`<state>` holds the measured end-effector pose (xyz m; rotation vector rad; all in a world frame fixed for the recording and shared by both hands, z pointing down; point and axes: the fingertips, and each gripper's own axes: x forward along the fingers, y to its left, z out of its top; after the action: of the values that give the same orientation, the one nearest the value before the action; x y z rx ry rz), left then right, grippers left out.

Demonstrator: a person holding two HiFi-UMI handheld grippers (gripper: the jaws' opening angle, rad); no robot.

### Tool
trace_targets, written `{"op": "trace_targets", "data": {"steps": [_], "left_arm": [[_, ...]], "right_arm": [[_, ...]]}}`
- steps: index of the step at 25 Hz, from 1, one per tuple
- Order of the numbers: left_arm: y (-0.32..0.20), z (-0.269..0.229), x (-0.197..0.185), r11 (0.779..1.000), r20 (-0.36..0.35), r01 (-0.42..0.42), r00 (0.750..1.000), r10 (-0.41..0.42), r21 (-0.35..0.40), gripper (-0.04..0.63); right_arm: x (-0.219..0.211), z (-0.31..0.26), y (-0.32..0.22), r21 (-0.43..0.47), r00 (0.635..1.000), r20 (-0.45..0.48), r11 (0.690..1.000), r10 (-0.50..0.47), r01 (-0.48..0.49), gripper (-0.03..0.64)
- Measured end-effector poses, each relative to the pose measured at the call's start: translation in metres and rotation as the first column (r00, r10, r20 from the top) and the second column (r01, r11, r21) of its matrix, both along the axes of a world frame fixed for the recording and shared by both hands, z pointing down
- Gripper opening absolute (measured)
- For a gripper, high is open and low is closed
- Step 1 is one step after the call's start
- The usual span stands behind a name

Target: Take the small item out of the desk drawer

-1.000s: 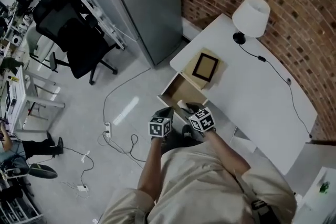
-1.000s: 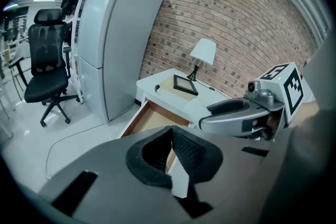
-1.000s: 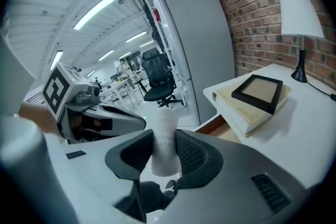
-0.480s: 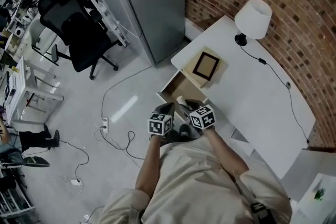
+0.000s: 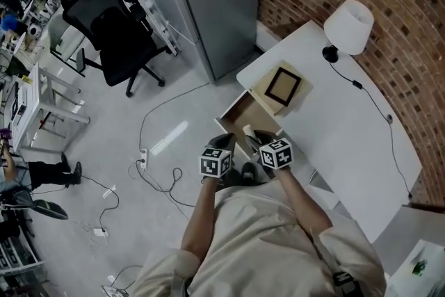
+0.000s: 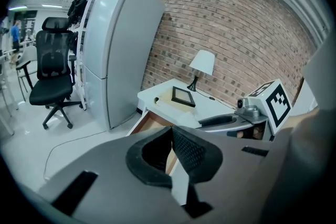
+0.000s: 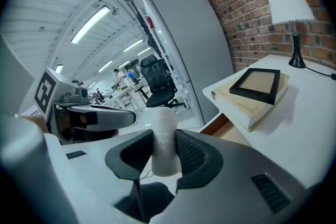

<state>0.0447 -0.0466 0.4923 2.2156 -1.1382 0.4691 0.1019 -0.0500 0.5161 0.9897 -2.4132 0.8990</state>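
Right gripper has it: 2 jaws part-way apart, clamped on a small white cylinder, matte and faintly frosted, upright between the pads, held over the open wooden drawer of the white desk. Left gripper closed, empty.

The left gripper is hovering with jaws together and empty, facing the open drawer of the white desk, while a picture frame is lying on a pale block on top and a lamp is standing by the brick wall.
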Motion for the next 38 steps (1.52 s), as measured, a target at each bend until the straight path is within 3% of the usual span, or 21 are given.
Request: {"op": "trace_targets", "data": {"steps": [38], "left_arm": [[-0.021, -0.003, 0.001, 1.0, -0.011, 0.018, 1.0, -0.018, -0.003, 0.017]], "right_arm": [[-0.001, 0.007, -0.021, -0.018, 1.0, -0.003, 1.0, -0.012, 0.012, 0.158]]}}
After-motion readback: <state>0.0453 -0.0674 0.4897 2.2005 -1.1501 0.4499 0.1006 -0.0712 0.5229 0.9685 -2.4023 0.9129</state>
